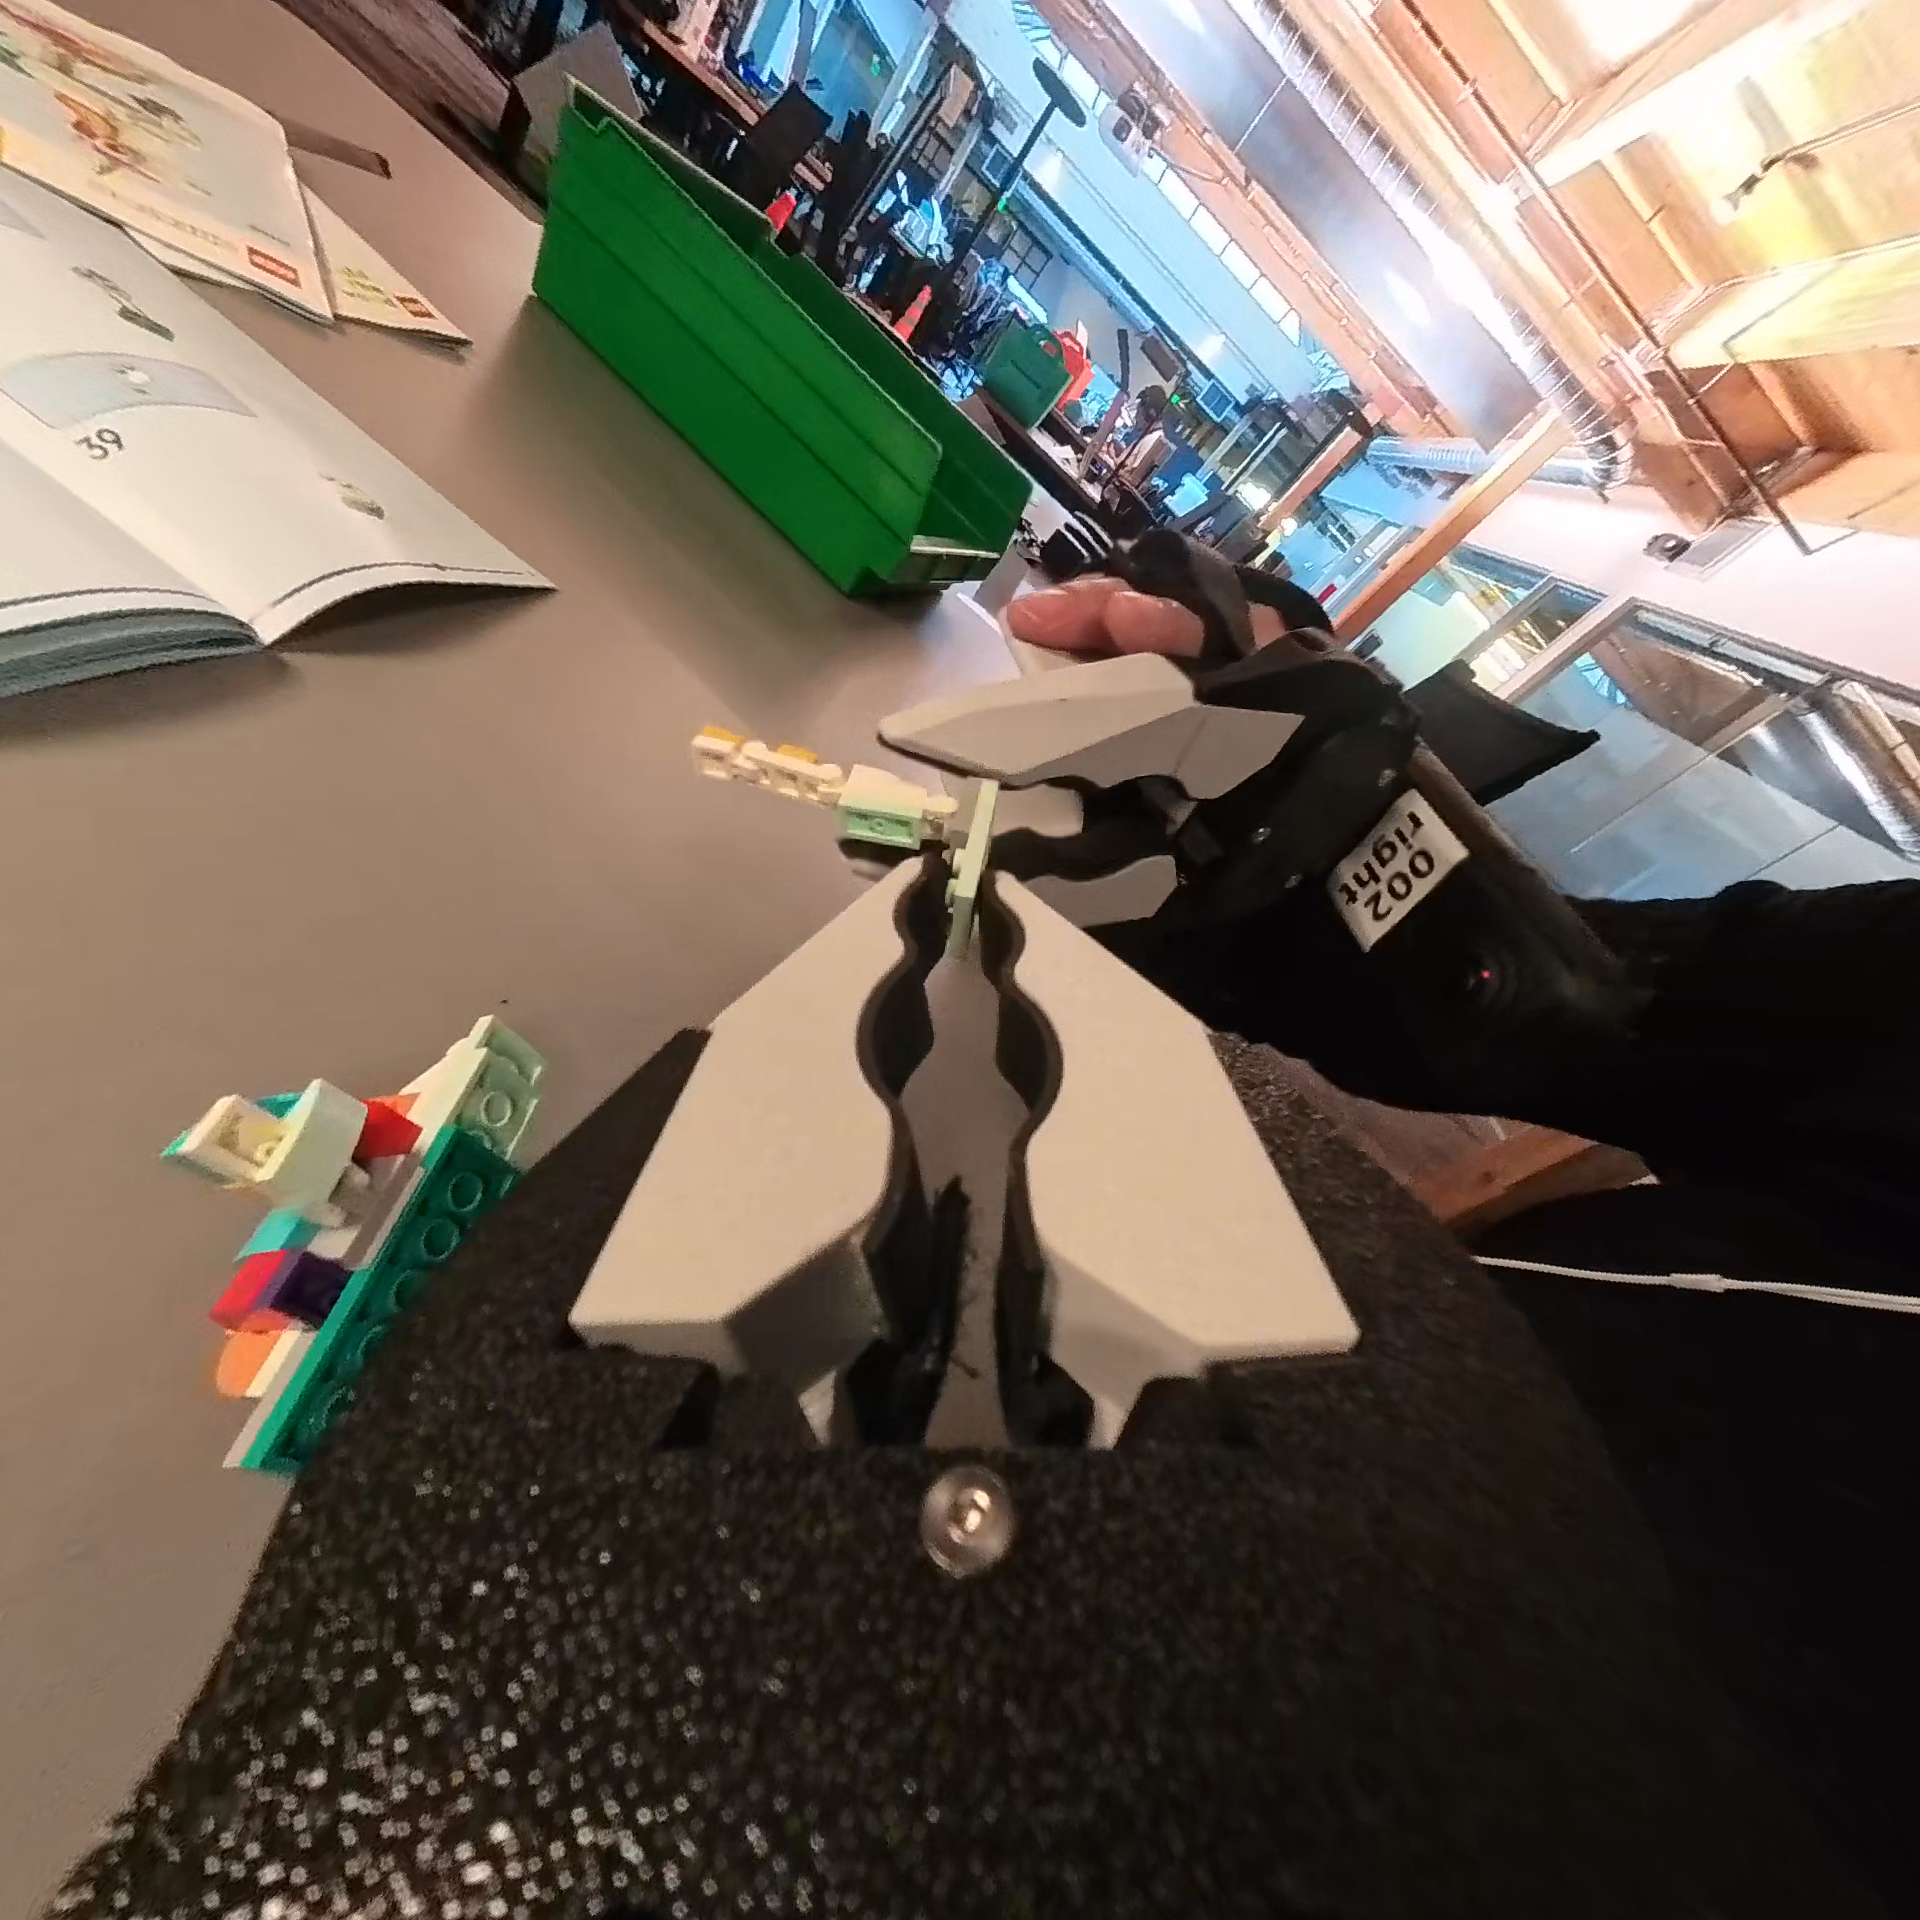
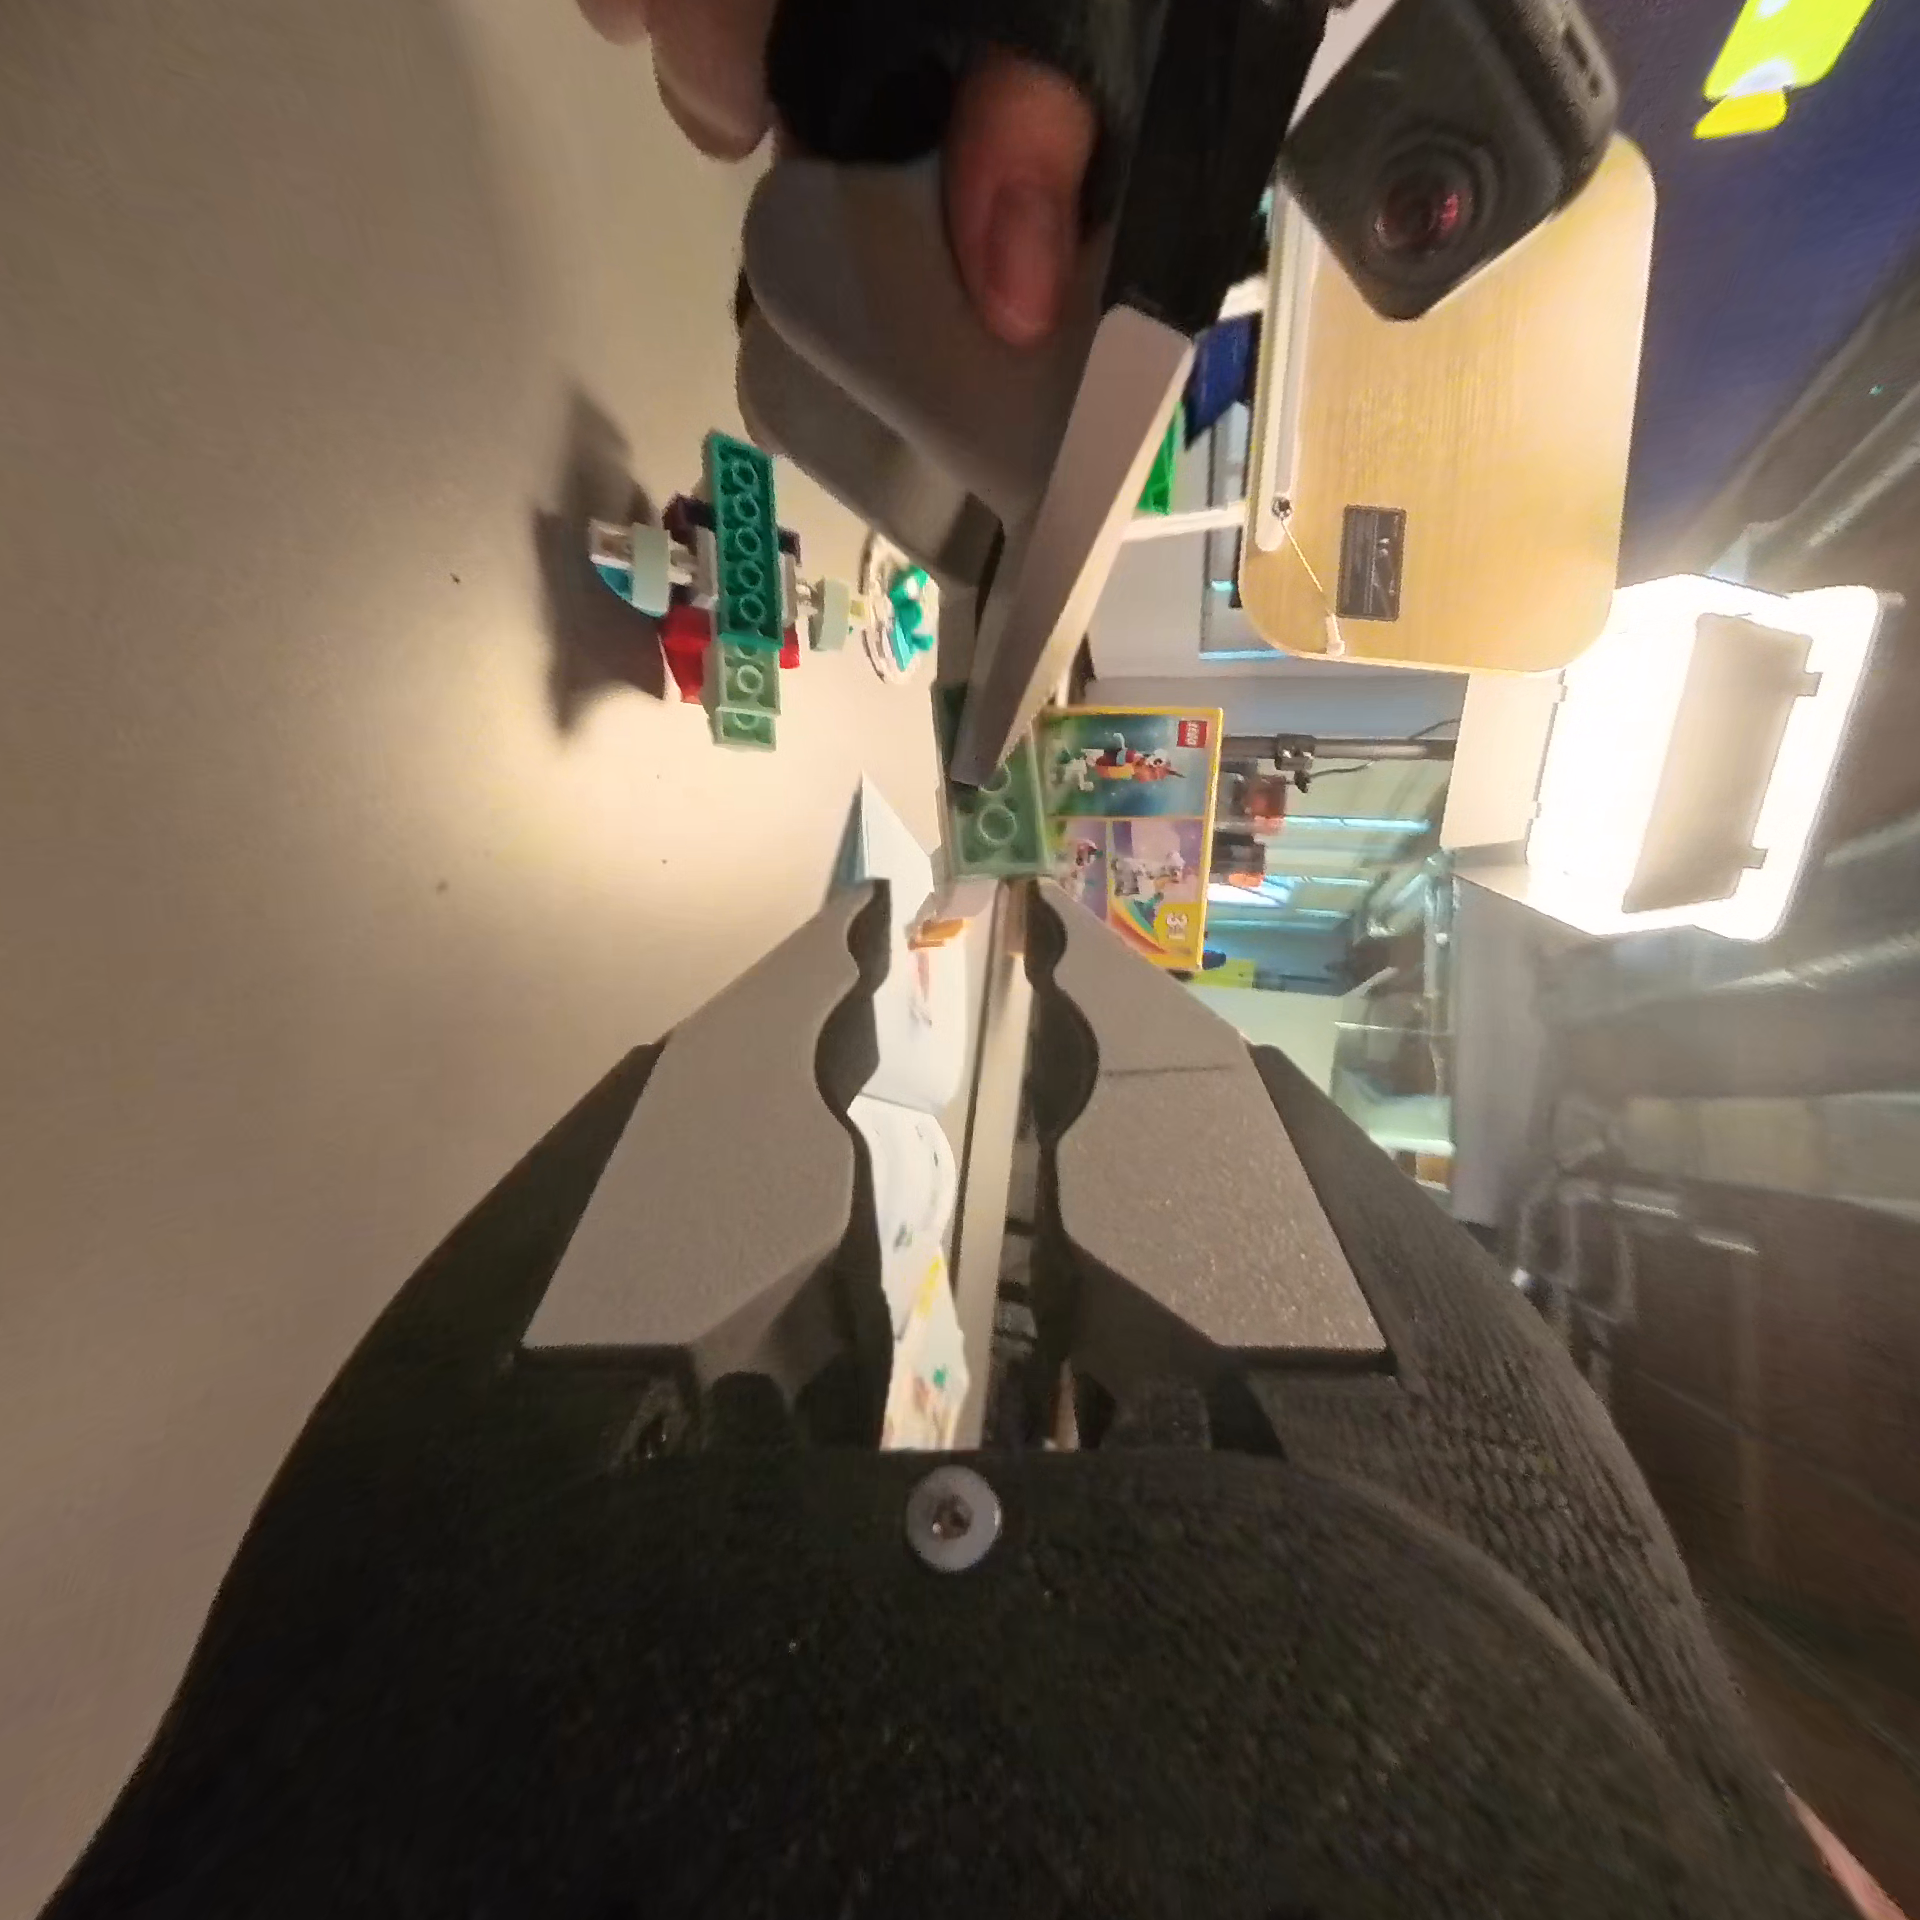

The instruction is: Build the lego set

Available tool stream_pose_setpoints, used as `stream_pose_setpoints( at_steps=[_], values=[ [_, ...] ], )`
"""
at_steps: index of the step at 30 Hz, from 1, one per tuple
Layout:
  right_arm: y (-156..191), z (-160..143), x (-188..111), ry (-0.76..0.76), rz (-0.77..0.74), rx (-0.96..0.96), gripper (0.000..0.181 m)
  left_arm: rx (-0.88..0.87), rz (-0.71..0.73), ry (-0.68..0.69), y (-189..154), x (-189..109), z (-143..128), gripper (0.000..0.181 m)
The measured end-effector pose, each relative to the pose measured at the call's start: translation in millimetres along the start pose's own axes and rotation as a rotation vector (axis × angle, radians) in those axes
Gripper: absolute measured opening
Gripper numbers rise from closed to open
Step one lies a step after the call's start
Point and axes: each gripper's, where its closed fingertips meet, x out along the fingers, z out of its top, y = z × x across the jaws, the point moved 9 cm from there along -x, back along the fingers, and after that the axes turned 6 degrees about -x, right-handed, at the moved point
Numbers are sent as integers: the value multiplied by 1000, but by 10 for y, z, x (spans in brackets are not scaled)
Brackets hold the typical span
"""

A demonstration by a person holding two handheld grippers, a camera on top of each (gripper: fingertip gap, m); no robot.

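Both grippers are meeting above the surface (image 1: 540,790) on a small sub-assembly. The left gripper (image 1: 961,914) is pinching the pale green plate (image 1: 964,914). The right gripper (image 1: 961,805) is closing around the white arm (image 1: 774,774) fixed to that plate, though whether its jaws are clenched I cannot tell. The main model (image 1: 384,1226) is lying apart on the surface. Next probably calls for pressing the joint home squarely.

Grey jaws, speckled black body (image 1: 935,1662)

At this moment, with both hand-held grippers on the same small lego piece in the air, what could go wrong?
1. The left hand-held gripper pinches only the thin edge of the pale green plate; it may slip and drop.
2. The white arm sticks out unsupported and might snap off under pressure.
3. The finished model sits near the left hand-held gripper and could get knocked.
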Motion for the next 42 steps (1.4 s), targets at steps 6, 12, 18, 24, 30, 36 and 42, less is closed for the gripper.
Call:
stream_pose_setpoints(
  at_steps=[6,12,18,24,30,36,42],
  values=[
    [-17,36,-63,-79,-12,65,29,-28,9,-6,43,-36,13,3],
    [-8,61,-28,-37,-39,6,21,-40,13,-5,50,-11,12,3],
    [-17,62,-38,-42,-42,25,15,10,13,-10,16,-22,-6,3],
    [31,-48,-57,-30,-29,65,15,332,336,-132,-33,-510,139,54],
    [89,-55,22,-50,-23,70,15,380,403,164,315,-598,-14,66],
    [127,-60,38,-46,-24,71,15,354,351,216,466,-546,-12,56],
    [148,-53,43,-37,-45,57,16,301,351,341,657,-434,-16,55]
  ],
)
